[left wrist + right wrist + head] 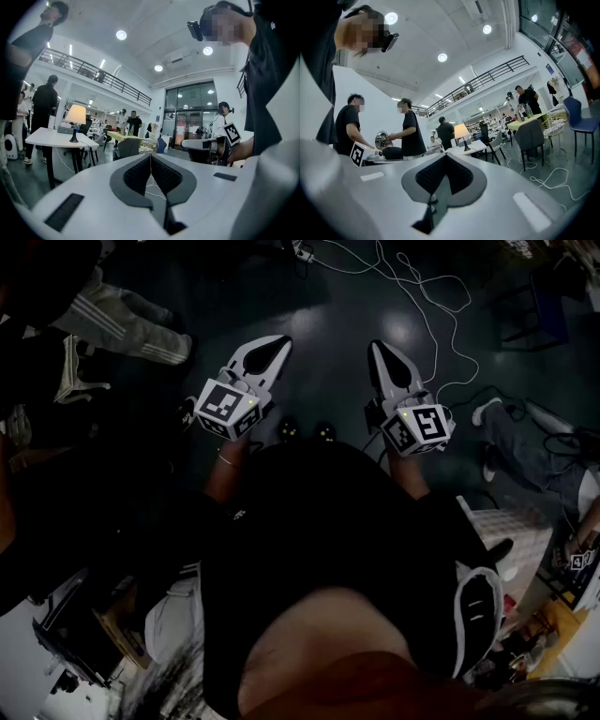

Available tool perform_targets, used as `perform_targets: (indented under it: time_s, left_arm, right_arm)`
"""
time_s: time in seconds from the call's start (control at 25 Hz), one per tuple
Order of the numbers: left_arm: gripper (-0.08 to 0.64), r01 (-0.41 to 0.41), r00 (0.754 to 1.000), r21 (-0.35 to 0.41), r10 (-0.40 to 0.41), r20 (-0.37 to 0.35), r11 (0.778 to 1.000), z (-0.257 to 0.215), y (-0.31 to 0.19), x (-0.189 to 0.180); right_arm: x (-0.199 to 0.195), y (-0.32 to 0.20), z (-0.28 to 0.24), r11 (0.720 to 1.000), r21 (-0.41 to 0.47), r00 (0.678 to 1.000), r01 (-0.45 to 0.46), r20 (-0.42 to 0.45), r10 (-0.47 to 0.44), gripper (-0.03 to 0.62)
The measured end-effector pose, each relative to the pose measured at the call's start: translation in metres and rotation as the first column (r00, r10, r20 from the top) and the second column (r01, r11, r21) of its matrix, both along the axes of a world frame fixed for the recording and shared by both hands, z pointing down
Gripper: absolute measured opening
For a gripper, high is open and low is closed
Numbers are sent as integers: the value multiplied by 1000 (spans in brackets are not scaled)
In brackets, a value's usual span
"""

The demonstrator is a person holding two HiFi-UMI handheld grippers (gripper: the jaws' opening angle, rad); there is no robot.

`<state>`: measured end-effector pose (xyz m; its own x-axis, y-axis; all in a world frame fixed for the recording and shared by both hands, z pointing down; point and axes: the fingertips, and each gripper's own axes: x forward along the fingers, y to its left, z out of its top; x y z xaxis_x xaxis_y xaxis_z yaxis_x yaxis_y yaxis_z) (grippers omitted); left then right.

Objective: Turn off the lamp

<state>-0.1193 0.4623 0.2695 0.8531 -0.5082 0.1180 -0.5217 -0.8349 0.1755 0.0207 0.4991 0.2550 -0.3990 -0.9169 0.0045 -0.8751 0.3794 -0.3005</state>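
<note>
The lamp (76,115), with a glowing cream shade on a dark stem, stands on a white table (49,138) far off at the left of the left gripper view. The right gripper view shows the lamp (461,131) lit, on the white table (474,147), well beyond the jaws. My left gripper (150,156) is shut, its jaws meeting at the tip with nothing between them. My right gripper (445,156) is also shut and empty. Seen from the head view, the left gripper (276,346) and right gripper (380,352) are held side by side in front of my body, over dark floor.
Several people stand around the hall, two close by (408,133). Grey chairs (530,136) and a yellow-green table (525,123) stand to the right. White cables (427,292) trail over the floor ahead. A seated person's legs (127,324) lie at the left.
</note>
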Motion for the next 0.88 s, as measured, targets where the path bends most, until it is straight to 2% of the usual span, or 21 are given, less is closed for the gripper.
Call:
perform_targets:
  time_s: [0.48,0.88]
  left_arm:
    - [8,41,999,2,-41,22,999,-6,10,10]
    - [8,22,999,20,-22,36,1000,-2,33,44]
  right_arm:
    - [21,8,1,1000,8,999,-3,43,3,0]
    - [61,34,7,1000,7,997,-25,74,25,0]
